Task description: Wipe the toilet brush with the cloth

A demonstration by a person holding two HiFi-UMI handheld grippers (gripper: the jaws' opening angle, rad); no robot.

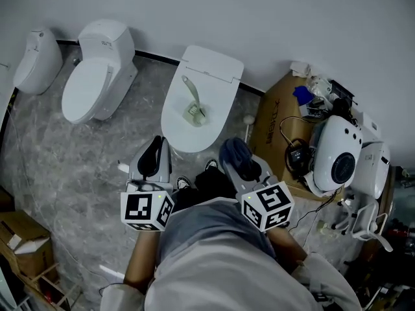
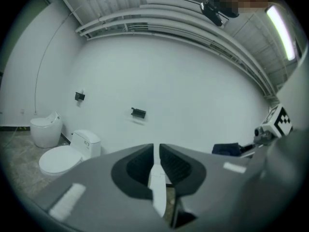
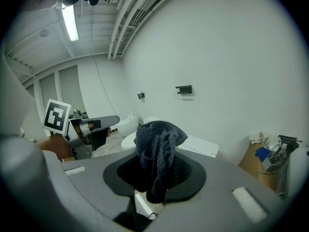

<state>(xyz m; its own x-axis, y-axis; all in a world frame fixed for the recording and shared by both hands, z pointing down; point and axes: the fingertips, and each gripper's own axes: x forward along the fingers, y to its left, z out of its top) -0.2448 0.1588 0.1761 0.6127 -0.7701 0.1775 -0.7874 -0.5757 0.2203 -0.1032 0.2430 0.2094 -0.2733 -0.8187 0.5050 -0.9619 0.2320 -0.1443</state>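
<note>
From the head view: go for the toilet brush (image 1: 192,104), lying flat on the closed lid of the middle toilet (image 1: 214,67), well ahead of both tools and touched by neither. Best to take its handle with the left gripper (image 1: 154,153) first, to stop any skidding on the smooth lid. Then draw the cloth (image 1: 235,151) along handle and head with the right gripper (image 1: 243,167), leading with a loose fold and not with bare jaw. From the left gripper view: shows the jaws drawn almost together, only a thin slit left, and apparently nothing pinched there; calls for opening before any grasp of the handle. From the right gripper view: shows the jaws closed on the dark cloth, bunched up above them with a tail hanging down in front. Also catches the left gripper off to one side, clear of the cloth.
</note>
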